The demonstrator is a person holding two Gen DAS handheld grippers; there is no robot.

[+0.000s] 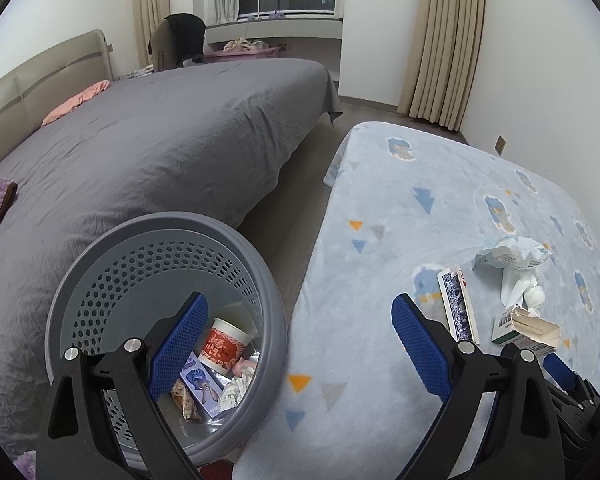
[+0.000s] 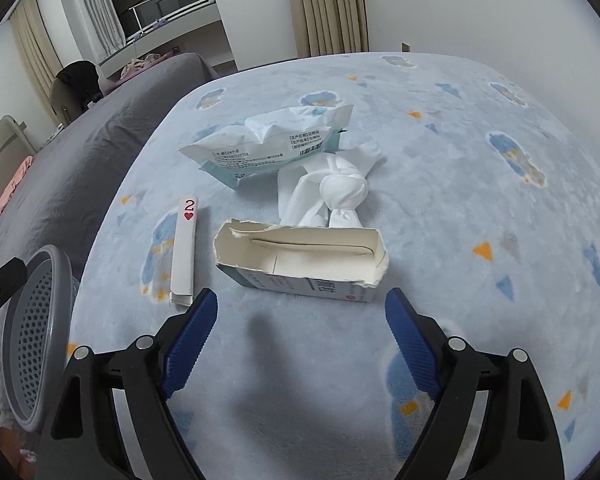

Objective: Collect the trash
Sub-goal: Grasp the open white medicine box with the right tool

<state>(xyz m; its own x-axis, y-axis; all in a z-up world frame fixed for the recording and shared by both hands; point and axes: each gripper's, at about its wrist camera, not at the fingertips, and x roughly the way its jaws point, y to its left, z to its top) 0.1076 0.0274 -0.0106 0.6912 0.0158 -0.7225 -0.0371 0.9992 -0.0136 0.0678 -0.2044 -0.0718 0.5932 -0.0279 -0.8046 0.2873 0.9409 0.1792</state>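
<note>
A grey perforated trash basket (image 1: 260, 280) stands at the left of a blue-blanketed surface and holds a paper cup (image 1: 224, 344) and wrappers; it also shows in the right wrist view (image 2: 32, 340). On the blanket lie a torn white box (image 2: 300, 260), a card box marked with a red 2 (image 2: 184, 252), a crumpled wipes packet (image 2: 268, 140) and a knotted white tissue (image 2: 340, 192). My left gripper (image 1: 300, 320) is open, over the basket's right rim. My right gripper (image 2: 300, 308) is open and empty, just short of the torn box.
A large bed with a grey cover (image 1: 148, 152) lies left of the basket. A strip of floor (image 1: 296, 184) runs between the bed and the blanketed surface (image 2: 460, 320). Curtains (image 1: 444, 40) and a window sill are at the back.
</note>
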